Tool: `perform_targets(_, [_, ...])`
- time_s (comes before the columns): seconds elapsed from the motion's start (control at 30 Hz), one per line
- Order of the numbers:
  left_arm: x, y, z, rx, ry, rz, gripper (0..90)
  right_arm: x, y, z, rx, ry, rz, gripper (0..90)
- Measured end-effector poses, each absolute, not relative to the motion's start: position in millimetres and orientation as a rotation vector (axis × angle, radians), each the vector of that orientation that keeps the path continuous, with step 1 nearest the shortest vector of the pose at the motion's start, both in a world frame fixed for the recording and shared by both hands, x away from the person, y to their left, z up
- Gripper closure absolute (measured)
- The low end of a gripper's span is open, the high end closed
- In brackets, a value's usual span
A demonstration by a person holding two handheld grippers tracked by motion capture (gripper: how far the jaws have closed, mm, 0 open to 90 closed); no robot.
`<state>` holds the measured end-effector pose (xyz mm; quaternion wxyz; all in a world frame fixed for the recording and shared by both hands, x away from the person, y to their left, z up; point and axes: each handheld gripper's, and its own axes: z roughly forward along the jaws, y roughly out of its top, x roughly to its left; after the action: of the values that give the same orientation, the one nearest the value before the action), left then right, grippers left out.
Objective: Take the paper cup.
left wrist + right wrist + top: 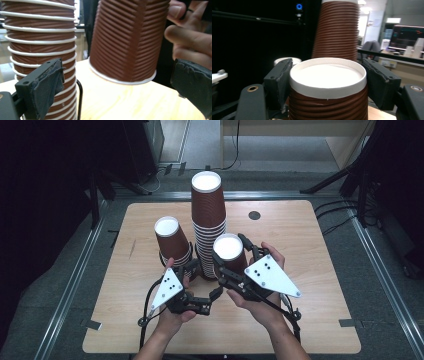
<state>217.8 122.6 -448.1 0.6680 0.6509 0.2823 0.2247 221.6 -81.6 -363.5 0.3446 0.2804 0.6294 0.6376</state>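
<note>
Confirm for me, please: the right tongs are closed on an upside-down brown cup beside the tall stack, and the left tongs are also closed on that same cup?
Not quite. The right tongs do grip the upside-down brown cup beside the tall stack, but the left tongs are not closed on it. The left gripper view shows their jaws standing apart, with the cup ahead of them and untouched.

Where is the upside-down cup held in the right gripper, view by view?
High view: the held cup sits centre, just right of the tall stack, between the right gripper jaws.
Left gripper view: upper centre-right, its rim just above the table, fingers beside it.
Right gripper view: bottom centre, jaws pressing both sides.
Shared landmark: the tall stack.
</note>
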Motion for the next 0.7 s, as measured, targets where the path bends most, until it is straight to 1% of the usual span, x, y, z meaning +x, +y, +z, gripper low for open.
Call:
perform_targets(0.3, [216, 118, -453, 1.529, 0.588, 0.481, 0.0, 218, -77, -376, 0.708, 1.710, 1.699, 27.2])
perform_targets(0.43, [217, 119, -457, 1.529, 0.595, 0.449, 0.0, 218, -77, -379, 0.690, 1.748, 1.735, 27.2])
perform_targets(0.53, [217, 119, -462, 1.561, 0.595, 0.460, 0.0, 217, -73, -383, 0.656, 1.767, 1.744, 27.2])
perform_targets(0.7, [218, 123, -468, 1.548, 0.622, 0.459, 0.0, 211, -63, -385, 0.615, 1.795, 1.737, 27.1])
